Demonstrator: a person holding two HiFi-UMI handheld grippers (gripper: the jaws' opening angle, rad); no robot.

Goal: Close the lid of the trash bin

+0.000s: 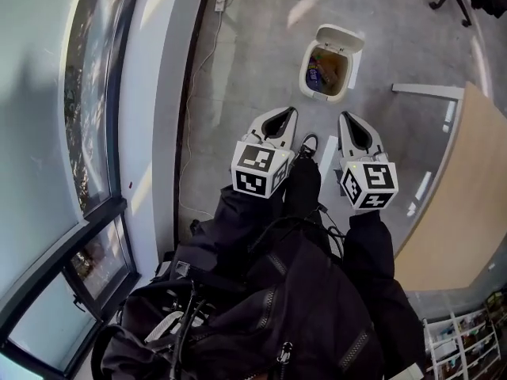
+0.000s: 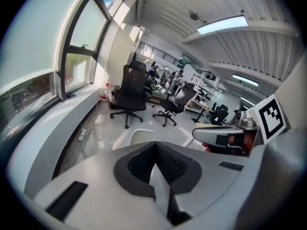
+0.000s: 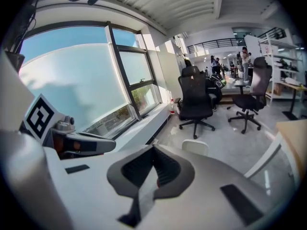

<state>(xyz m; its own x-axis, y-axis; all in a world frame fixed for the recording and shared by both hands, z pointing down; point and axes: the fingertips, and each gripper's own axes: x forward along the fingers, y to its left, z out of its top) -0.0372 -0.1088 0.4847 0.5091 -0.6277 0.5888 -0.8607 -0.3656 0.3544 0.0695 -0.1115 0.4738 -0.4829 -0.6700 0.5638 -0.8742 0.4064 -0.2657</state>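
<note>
A white trash bin (image 1: 326, 71) stands on the grey floor ahead of me with its lid (image 1: 341, 36) swung up at the far side; rubbish shows inside. Both grippers hover side by side short of it and touch nothing. My left gripper (image 1: 288, 112) is shut with nothing in it, and so is my right gripper (image 1: 345, 117). In the left gripper view the raised lid (image 2: 143, 136) peeks over the closed jaws (image 2: 154, 145). It shows the same way (image 3: 195, 147) in the right gripper view, beyond that gripper's tips (image 3: 153, 148).
A wooden table (image 1: 463, 204) with a white leg runs along the right. The window and its long sill (image 1: 146, 133) line the left, with a cable (image 1: 207, 50) on the floor beside it. Black office chairs (image 2: 130, 92) stand farther off. My dark jacket fills the bottom.
</note>
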